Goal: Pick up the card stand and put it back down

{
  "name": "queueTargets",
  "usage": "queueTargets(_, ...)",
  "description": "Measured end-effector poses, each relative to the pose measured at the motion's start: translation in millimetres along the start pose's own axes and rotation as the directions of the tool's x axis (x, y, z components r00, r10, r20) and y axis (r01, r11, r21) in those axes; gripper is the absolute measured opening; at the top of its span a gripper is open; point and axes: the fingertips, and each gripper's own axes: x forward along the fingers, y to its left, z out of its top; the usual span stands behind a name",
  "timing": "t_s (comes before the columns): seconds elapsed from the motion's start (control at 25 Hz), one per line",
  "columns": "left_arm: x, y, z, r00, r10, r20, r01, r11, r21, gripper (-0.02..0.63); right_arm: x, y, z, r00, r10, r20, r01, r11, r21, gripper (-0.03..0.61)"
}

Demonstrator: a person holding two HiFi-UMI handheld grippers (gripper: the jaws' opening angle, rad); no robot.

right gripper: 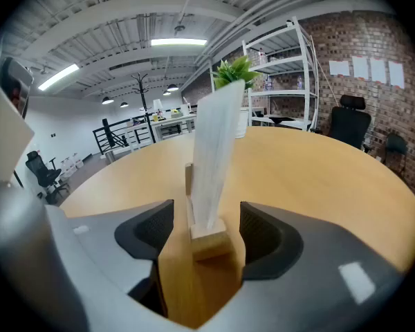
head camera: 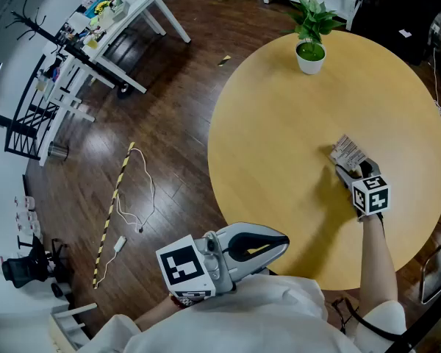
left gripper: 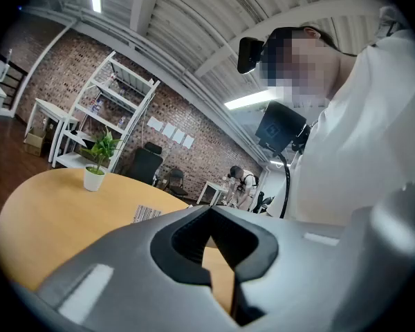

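The card stand point(head camera: 348, 151) is a small wooden block point(right gripper: 209, 241) holding an upright white card point(right gripper: 216, 151). It stands on the round wooden table point(head camera: 279, 145), right of centre. My right gripper point(head camera: 354, 169) reaches it from the near side. In the right gripper view that gripper point(right gripper: 206, 221) is open, with the block between the jaws and table showing on both sides of it. My left gripper point(head camera: 283, 241) hangs close to my body off the table's near edge; in its own view the left gripper point(left gripper: 211, 209) looks shut and empty.
A potted plant point(head camera: 310, 43) stands at the table's far side. Beyond the table are a dark wood floor with a loose cable point(head camera: 128, 197), white desks point(head camera: 117, 28) and a black rack point(head camera: 29, 116). A chair point(head camera: 434, 271) sits at the near right.
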Motion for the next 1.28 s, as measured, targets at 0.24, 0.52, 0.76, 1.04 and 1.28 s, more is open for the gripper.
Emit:
queueTargets(0.24, 6.6, 11.9, -4.4, 1.000, -0.004, 0.012, 0.005, 0.999, -0.045, 0.000, 7.5, -10.2, 6.2, 0.998, 0.055, 0.000, -0.055, 0.998, -0.015, 0.185)
queueTargets(0.52, 8.6, 24.3, -11.7, 1.000, 0.001, 0.012, 0.000, 0.997, -0.075, 0.000, 4.2, -2.7, 10.9, 0.996, 0.067, 0.052, -0.066, 0.998, -0.009, 0.138)
queueTargets(0.76, 6.5, 25.9, -10.0, 1.000, -0.010, 0.022, 0.011, 0.997, -0.072, 0.000, -31.7, 10.9, 33.9, 0.981, 0.082, 0.177, -0.097, 0.992, 0.077, 0.138)
queueTargets(1.04, 2.1, 5.8, -13.7, 0.998, -0.062, 0.007, 0.062, 0.998, -0.004, 0.000, -119.8, 72.6, 77.3, 0.938, 0.091, 0.335, -0.091, 0.996, -0.014, 0.137)
queueTargets(1.28, -11.9, -21.6, -17.5, 0.990, -0.142, 0.000, 0.142, 0.985, 0.095, 0.000, -210.8, 153.5, 105.0, 0.884, 0.108, 0.455, -0.088, 0.994, -0.066, 0.137)
